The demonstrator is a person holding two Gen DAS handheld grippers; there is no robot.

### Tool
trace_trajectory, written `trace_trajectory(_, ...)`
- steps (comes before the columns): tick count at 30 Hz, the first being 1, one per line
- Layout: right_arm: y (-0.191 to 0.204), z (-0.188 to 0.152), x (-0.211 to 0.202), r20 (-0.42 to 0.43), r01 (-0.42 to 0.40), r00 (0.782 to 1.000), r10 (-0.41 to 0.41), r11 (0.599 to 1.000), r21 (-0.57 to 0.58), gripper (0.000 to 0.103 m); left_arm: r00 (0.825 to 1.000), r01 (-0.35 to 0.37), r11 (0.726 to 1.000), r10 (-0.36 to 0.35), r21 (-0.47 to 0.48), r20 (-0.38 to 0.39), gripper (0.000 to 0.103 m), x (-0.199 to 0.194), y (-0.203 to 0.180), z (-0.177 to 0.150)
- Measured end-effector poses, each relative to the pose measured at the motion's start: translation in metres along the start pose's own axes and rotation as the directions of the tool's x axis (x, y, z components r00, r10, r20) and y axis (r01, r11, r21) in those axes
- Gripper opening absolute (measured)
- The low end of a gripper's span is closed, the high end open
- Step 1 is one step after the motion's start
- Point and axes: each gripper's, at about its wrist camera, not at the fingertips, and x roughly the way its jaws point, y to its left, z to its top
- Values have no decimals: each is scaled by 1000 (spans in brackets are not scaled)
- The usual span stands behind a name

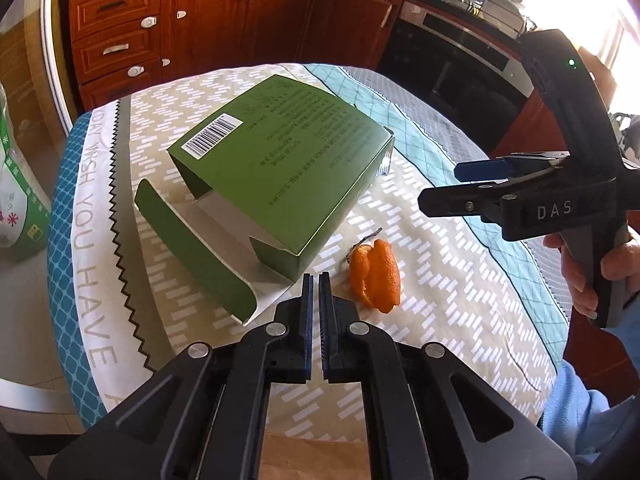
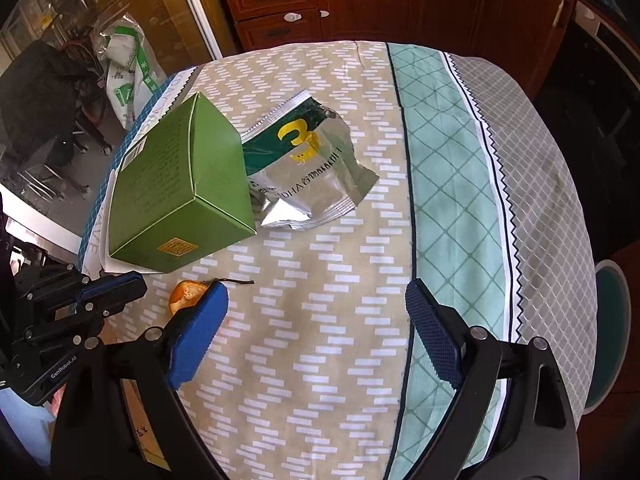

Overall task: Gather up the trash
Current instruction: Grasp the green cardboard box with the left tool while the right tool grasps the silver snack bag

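One green box lies open, seemingly empty; left tool clenched, right tool released.

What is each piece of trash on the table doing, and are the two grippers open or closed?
Green box: lying on the tablecloth, end flap open.
Orange peel: loose on the cloth beside the box, not held.
Foil packet: torn open, crumpled, lying behind the box.
Left gripper: shut, nothing in it.
Right gripper: wide open, empty.
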Motion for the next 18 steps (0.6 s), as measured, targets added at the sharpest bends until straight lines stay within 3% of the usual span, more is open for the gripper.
trace_trajectory(6,-2,18,-3,21,-23,1000,23,1000,5,82,1000,-8,1000,8,-18,-2,6,-1,5,2)
trace_trajectory(8,-2,21,-10,29,-34,999,34,999,-5,82,1000,-16,1000,15,-11,-5,11,-5,6,1)
trace_trajectory(12,7,29,-23,34,-77,996,77,997,-16,82,999,-34,999,34,-13,18,47,-19,10,-2)
trace_trajectory(13,12,32,-27,43,-84,995,85,996,-30,82,999,-39,999,40,-22,34,52,-25,12,-4)
trace_trajectory(18,41,49,-24,38,-84,995,88,992,-93,82,996,-34,997,40,-67,85,56,-42,23,5)
